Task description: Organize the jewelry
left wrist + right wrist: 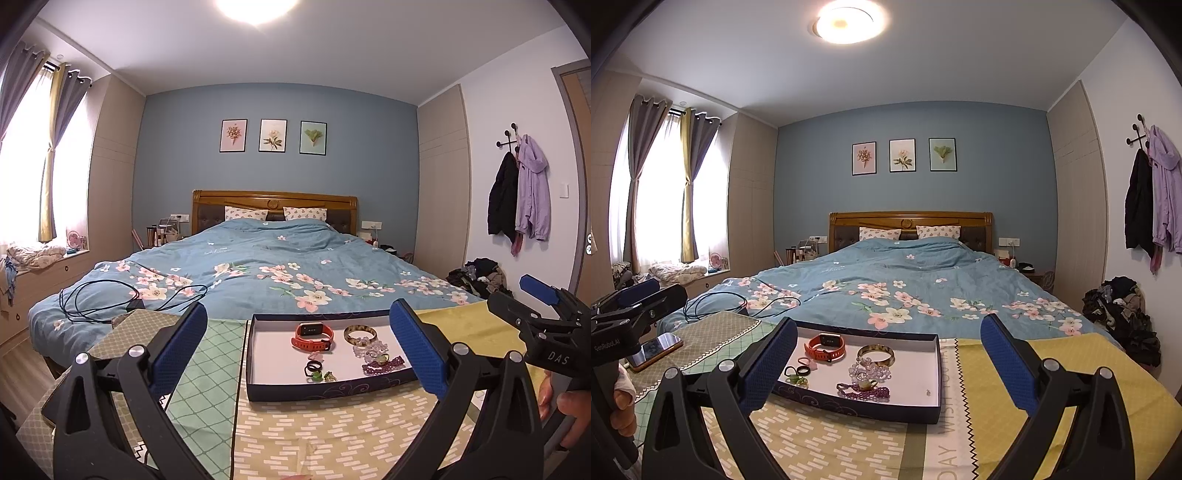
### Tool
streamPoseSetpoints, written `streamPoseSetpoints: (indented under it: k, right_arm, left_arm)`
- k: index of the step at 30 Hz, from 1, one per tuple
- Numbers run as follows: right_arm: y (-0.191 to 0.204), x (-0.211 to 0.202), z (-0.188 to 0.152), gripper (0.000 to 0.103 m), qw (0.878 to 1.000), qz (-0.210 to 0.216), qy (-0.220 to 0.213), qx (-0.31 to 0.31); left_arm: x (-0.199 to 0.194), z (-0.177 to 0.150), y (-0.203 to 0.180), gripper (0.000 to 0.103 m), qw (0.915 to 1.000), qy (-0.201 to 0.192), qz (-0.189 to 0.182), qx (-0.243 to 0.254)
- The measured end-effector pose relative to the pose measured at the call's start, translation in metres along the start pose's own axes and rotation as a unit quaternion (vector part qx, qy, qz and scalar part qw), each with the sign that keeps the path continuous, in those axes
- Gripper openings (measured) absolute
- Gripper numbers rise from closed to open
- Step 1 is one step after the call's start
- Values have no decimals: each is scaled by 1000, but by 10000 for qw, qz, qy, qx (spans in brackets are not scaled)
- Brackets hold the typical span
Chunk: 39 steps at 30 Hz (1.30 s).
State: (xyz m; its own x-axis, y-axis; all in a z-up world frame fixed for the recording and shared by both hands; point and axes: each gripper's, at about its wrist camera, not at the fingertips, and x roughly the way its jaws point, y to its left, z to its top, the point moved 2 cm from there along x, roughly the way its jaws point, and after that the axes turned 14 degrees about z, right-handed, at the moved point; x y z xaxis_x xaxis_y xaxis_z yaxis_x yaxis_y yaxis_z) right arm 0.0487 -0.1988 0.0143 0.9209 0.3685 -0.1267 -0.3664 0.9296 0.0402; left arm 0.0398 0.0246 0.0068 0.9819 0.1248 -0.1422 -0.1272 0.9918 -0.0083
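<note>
We see a bed [258,266] with a blue floral quilt mid-frame, under a blue wall [280,173] carrying three framed prints [273,135]. Curtained windows [26,155] glow at left. A ceiling lamp [846,22] shines at top centre.

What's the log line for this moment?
left tongs: open, empty | right tongs: open, empty | jewelry tray: on table, untouched | red watch: in tray

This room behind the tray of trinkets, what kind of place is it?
A home bedroom, almost surely. A made bed with a floral blue quilt and wooden headboard fills the middle, jackets hang from wall hooks, and curtains frame a bright window. The tray sits on cloths at the bed's foot.
</note>
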Motion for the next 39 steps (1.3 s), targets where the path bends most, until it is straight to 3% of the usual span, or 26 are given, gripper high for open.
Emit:
streamPoseSetpoints:
  k: [39]
  right_arm:
    - [2, -3, -1, 96, 10000, 9, -27, 26]
  left_arm:
    - [-3, 1, 1, 97, 10000, 76, -36, -47]
